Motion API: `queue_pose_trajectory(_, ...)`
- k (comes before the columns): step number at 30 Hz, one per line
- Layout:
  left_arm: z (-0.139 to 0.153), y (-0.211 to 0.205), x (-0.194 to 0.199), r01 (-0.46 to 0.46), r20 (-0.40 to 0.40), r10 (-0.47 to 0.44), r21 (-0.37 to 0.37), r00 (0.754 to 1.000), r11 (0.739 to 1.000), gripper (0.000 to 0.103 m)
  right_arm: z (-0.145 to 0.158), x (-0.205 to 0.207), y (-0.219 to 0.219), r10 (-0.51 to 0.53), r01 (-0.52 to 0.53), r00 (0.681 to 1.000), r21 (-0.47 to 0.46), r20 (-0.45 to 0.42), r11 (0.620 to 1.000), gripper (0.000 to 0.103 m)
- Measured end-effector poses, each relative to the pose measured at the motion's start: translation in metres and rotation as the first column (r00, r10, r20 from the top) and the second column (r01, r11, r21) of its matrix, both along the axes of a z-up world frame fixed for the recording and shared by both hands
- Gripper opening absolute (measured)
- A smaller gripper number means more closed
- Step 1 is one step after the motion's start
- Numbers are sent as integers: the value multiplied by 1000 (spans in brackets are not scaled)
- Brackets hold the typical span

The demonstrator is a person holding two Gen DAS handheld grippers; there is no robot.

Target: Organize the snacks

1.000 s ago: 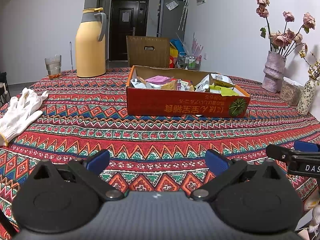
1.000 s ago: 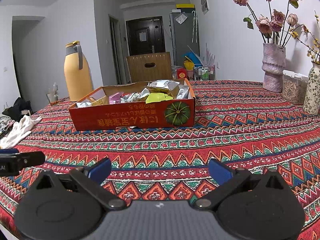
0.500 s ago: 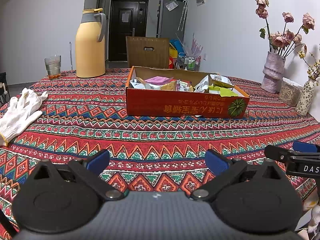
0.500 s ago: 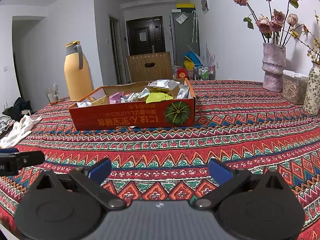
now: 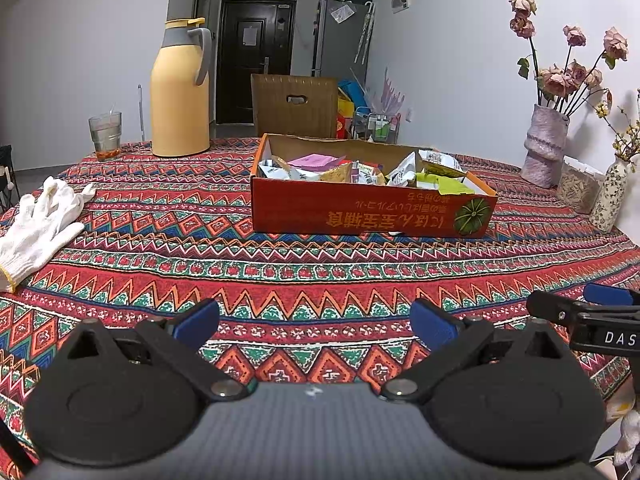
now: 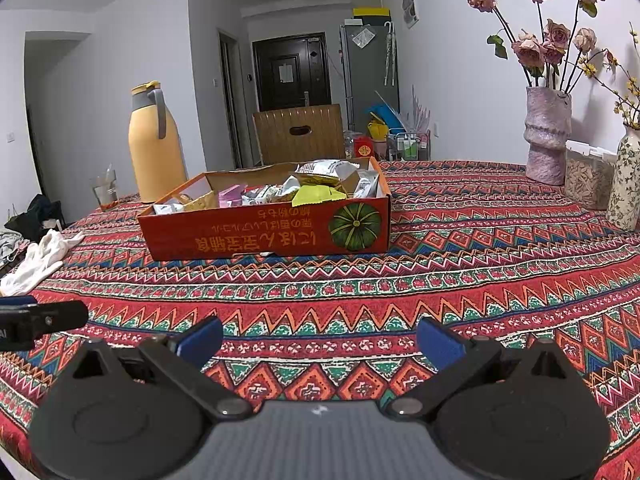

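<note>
A red cardboard box (image 5: 368, 210) (image 6: 264, 236) stands on the patterned tablecloth, filled with several snack packets (image 5: 360, 170) (image 6: 316, 190). My left gripper (image 5: 314, 324) is open and empty, low over the cloth well in front of the box. My right gripper (image 6: 320, 340) is open and empty too, beside the left one and equally far from the box. The right gripper's finger (image 5: 560, 310) shows at the right edge of the left wrist view. The left gripper's finger (image 6: 44, 320) shows at the left edge of the right wrist view.
A yellow thermos jug (image 5: 180, 88) and a glass (image 5: 105, 136) stand at the far left. White gloves (image 5: 40, 228) lie on the left. A vase of dried roses (image 6: 548, 136), a seed container (image 6: 586, 182) and a floral vase (image 6: 626, 184) stand at the right. A wooden chair (image 5: 296, 106) is behind the table.
</note>
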State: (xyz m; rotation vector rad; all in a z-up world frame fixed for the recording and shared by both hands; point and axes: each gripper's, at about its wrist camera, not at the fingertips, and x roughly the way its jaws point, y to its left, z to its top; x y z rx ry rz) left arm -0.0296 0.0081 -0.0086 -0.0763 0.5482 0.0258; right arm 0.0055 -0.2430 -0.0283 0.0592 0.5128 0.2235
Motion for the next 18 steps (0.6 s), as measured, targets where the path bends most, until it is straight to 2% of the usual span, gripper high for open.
queue_pose_trajectory(18, 1, 0, 0, 15, 7, -15, -10, 1000, 1000, 103, -2, 0, -2, 1, -1, 1000, -3, -4, 1000, 103)
